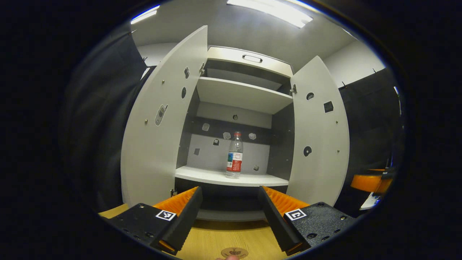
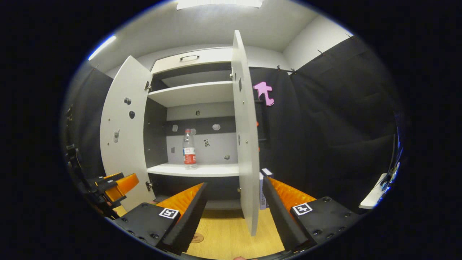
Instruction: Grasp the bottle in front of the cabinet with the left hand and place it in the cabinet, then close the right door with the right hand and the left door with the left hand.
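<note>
Red-labelled bottle [image 1: 234, 154] (grey cabinet [image 1: 158, 119])

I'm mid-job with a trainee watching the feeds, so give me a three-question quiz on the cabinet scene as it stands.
1. True or false: the bottle stands upright on a shelf inside the cabinet.
2. Which is open? A) left door only B) right door only C) both
3. Fill in: the right gripper has its fingers either side of the right door's ____ edge, not pressing on it.

Key: 1 true; 2 C; 3 lower.
</note>
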Tool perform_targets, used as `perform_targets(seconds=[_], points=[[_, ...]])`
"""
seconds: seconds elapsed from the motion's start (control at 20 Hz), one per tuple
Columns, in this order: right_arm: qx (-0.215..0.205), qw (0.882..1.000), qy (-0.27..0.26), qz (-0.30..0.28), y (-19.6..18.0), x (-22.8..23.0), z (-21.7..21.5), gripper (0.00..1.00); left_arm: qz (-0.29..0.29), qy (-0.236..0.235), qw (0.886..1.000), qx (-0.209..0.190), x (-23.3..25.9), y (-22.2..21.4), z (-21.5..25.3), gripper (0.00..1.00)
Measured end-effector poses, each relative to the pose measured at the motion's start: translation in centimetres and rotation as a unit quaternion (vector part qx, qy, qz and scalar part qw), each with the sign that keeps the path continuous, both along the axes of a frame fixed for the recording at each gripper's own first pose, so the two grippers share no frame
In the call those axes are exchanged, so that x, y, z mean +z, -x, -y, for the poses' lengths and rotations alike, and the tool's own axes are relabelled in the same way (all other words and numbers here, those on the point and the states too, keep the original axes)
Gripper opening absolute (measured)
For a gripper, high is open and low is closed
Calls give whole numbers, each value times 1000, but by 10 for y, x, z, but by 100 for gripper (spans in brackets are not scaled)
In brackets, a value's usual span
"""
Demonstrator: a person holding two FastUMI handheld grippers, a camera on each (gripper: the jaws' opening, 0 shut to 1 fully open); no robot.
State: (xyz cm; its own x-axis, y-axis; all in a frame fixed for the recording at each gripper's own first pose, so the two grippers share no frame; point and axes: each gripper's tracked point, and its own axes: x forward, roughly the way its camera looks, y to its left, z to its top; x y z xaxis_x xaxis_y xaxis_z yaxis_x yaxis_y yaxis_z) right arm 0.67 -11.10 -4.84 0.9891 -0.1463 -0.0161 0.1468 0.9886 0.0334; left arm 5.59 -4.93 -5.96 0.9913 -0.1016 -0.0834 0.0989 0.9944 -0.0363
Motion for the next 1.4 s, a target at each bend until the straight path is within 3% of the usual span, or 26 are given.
perform_targets(seconds=[0.3,0.6,0.9,1.1,1.15,1.2,1.4], points=[[-90,994,29,55,-14,85,98,98,0,3,1000,19,6,11,-21,94],[-106,993,36,44,-67,104,146,98,7,-3,999,38,12,31,-43,94],[-91,995,28,19,-111,85,146,98,1,-16,999,48,4,35,-53,94],[-88,995,42,30,-112,90,143,87,3,-20,999,49,0,34,-58,94],[-82,995,39,30,-111,88,140,87,4,-18,999,48,0,34,-58,94],[-73,996,35,32,-112,89,136,95,5,-15,999,46,1,32,-57,94],[-14,999,20,26,-118,85,93,95,13,3,999,39,6,24,-49,94]])
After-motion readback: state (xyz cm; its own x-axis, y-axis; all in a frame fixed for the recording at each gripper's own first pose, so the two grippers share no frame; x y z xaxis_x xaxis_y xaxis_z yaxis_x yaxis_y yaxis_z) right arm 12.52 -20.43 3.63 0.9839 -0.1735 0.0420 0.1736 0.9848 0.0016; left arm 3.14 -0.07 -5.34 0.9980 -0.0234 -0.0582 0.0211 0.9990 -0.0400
